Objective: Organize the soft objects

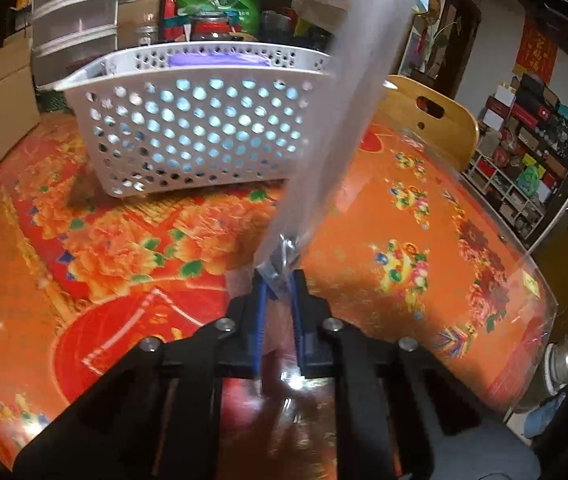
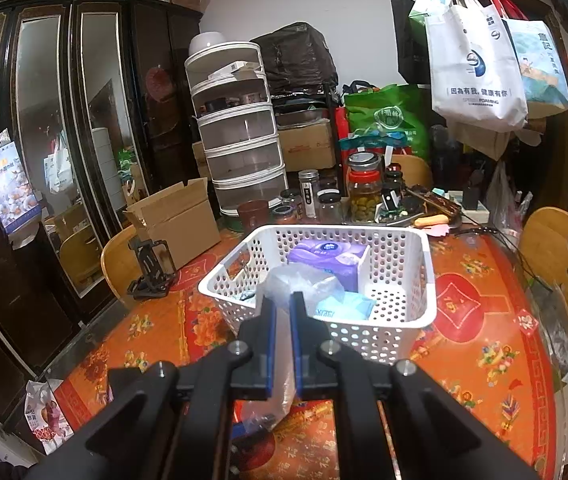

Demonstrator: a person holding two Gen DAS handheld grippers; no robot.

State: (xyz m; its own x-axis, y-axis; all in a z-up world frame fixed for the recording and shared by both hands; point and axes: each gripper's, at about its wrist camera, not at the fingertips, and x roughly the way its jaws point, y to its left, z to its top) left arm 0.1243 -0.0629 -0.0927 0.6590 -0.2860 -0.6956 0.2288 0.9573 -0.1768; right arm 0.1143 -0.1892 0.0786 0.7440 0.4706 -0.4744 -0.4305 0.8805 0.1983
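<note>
Two wrist views of one moment at a table covered with an orange flowered cloth (image 1: 423,208). A clear plastic bag (image 1: 347,120) is stretched between the two tools. The left gripper (image 1: 278,280) is closed on the bag's lower corner, the film bunched between its blue pads. The right gripper (image 2: 283,308) is likewise closed, with a fold of the same bag (image 2: 284,360) pinched between its fingers and the loose rest of it hanging below. The bag sits in the air in front of a white perforated basket (image 1: 188,136), apart from it, not yet inside.

Handling, as a judgement: the bag looks very light, limp and slippery, so it will keep no shape and may slide out of a weak pinch. A bunched corner or a folded edge gives the pads more to bite on than a single flat layer. It is not fragile, though thin film can tear if pulled hard between two grips.

Already in the basket (image 2: 423,312) lie a purple tissue pack (image 2: 323,256) and a light blue packet (image 2: 347,304).

Hard to make out: the bag is blurred in the left view and its upper end runs out of the picture. Whether it holds anything cannot be told. The basket's floor is largely hidden by its wall and by the right gripper.
</note>
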